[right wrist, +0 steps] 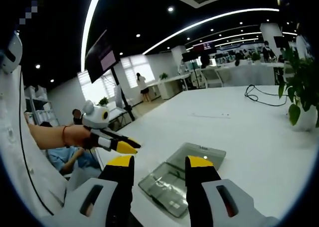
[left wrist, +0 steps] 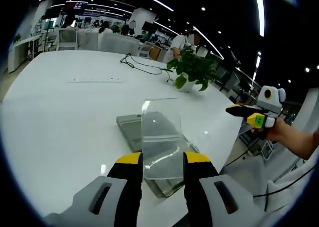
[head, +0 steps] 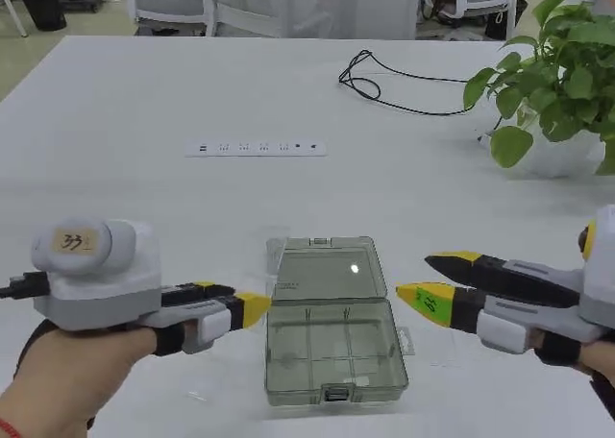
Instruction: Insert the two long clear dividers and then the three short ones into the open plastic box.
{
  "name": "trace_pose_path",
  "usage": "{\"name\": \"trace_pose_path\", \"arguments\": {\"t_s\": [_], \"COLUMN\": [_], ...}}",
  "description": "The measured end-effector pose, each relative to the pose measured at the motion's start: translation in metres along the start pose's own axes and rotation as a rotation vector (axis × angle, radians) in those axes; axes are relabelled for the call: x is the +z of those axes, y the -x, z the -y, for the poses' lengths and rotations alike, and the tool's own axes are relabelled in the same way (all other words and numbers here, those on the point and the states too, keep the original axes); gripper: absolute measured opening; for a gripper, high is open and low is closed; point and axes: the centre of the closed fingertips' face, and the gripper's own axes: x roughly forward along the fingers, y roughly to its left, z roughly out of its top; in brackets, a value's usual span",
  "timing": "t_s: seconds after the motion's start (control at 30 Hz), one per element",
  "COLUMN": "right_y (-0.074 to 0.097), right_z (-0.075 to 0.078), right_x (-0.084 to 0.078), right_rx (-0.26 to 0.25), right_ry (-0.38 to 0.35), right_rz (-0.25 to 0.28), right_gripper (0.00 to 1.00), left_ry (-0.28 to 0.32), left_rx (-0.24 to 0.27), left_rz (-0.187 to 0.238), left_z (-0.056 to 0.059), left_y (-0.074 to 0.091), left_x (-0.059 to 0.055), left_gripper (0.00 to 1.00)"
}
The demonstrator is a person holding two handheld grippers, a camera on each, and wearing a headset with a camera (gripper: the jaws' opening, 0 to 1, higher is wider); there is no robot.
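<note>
Clear divider (left wrist: pixel 160 137) apparently in left gripper (left wrist: pixel 163 159)

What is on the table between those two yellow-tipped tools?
In the head view, the open box lies between the left tool, which grips a clear divider, and the right tool.

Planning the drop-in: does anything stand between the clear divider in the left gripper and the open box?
Nothing visible does. The left gripper holds the clear divider just left of the open box, whose tray lies uncovered. The right gripper hangs open off the box's right side.
</note>
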Motion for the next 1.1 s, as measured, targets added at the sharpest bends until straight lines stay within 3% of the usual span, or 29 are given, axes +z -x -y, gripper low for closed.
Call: {"name": "trace_pose_path", "arguments": {"t_s": [0.37, 0.67, 1.1], "right_y": [-0.023, -0.042, -0.054], "right_z": [-0.014, -0.020, -0.025], "right_x": [-0.002, -0.019, -0.021], "right_rx": [-0.012, -0.024, -0.028], "right_ry": [-0.064, -0.129, -0.194], "right_rz": [-0.007, -0.056, -0.062], "right_gripper": [0.31, 0.23, 0.16], "left_ry": [-0.015, -0.042, -0.096], "left_rx": [-0.060, -0.101, -0.124], "left_rz": [0.030, 0.042, 0.037], "left_z": [0.031, 0.051, 0.066], "left_y": [-0.006, -0.011, -0.014], "left_x": [0.005, 0.009, 0.007], "left_gripper": [0.30, 0.30, 0.30]}}
